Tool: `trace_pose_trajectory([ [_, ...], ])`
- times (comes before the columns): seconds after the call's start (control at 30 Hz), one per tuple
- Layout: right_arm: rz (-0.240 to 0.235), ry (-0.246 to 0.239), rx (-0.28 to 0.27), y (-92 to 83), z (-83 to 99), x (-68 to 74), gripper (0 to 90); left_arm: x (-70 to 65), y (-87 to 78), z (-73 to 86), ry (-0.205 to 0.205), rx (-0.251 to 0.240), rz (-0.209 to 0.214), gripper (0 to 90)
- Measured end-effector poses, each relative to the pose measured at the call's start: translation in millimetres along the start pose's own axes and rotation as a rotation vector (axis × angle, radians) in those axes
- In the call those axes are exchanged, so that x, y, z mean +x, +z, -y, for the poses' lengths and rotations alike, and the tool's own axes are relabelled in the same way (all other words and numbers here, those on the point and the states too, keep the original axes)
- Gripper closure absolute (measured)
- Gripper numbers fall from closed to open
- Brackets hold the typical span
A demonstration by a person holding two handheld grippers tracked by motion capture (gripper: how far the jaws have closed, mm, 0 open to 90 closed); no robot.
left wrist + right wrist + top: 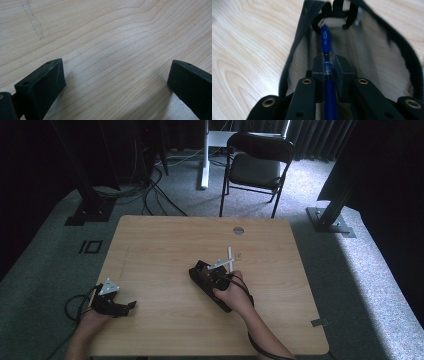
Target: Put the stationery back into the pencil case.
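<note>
At the near left corner of the desk [150,240], the left gripper [131,305] rests low over the wood in the person's left hand [92,322], its cable looping off the left edge. In the left gripper view its jaws stand spread wide, with bare wood grain between them. Toward the middle of the desk, slightly right of centre, the right hand [235,295] holds the right gripper [328,67], pointed at the far left. In the right gripper view its jaws are pressed onto a blue pen [325,40], which runs forward between them into the open mouth of a black mesh pencil case [372,50]; the pen's tip lies well inside, near the far end. In the high view the case [200,272] lies on the desk just beyond that hand. At the far edge, a small round grommet [238,230] is set in the wood. Beyond the desk, a black folding chair [257,162] stands on the grey carpet.
</note>
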State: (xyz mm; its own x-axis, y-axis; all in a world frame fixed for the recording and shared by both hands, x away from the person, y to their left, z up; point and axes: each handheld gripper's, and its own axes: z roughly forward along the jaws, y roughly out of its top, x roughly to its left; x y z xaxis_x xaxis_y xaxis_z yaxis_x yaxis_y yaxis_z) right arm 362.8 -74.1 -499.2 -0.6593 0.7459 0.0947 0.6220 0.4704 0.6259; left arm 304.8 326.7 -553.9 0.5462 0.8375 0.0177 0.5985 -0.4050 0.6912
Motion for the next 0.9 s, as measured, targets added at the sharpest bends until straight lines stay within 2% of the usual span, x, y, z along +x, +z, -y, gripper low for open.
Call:
trace_pose_trajectory([
  [0.2, -0.024, 0.021, -0.037, -8.7, 0.0, -3.3, 71.2, 0.1, 0.0, 0.0, 0.0, 0.0, 0.0, 1.6],
  [0.33, -0.04, 0.042, -0.134, -32.6, -2.3, -10.7, 69.2, 0.2, 0.0, -0.1, 0.002, 0.0, -0.001, 1.6],
  [0.4, -0.019, 0.057, -0.171, -44.0, -3.8, -19.0, 66.0, 0.2, 0.0, -0.1, 0.002, 0.0, -0.001, 1.6],
  [0.53, 0.064, 0.105, -0.217, -57.8, -2.5, -50.3, 66.1, 0.1, 0.0, 0.0, 0.0, 0.0, 0.0, 1.6],
  [0.63, 0.117, 0.158, -0.238, -59.4, -0.6, -71.8, 66.0, 0.1, 0.0, 0.0, 0.0, 0.0, 0.0, 1.6],
  [0.73, 0.172, 0.203, -0.227, -52.6, 0.4, -95.7, 64.6, 0.1, 0.0, 0.0, 0.0, 0.0, 0.0, 1.6],
  [0.9, 0.22, 0.284, -0.195, -32.0, -1.8, -124.8, 58.7, 0.1, 0.0, 0.0, 0.0, 0.0, 0.0, 1.6],
])
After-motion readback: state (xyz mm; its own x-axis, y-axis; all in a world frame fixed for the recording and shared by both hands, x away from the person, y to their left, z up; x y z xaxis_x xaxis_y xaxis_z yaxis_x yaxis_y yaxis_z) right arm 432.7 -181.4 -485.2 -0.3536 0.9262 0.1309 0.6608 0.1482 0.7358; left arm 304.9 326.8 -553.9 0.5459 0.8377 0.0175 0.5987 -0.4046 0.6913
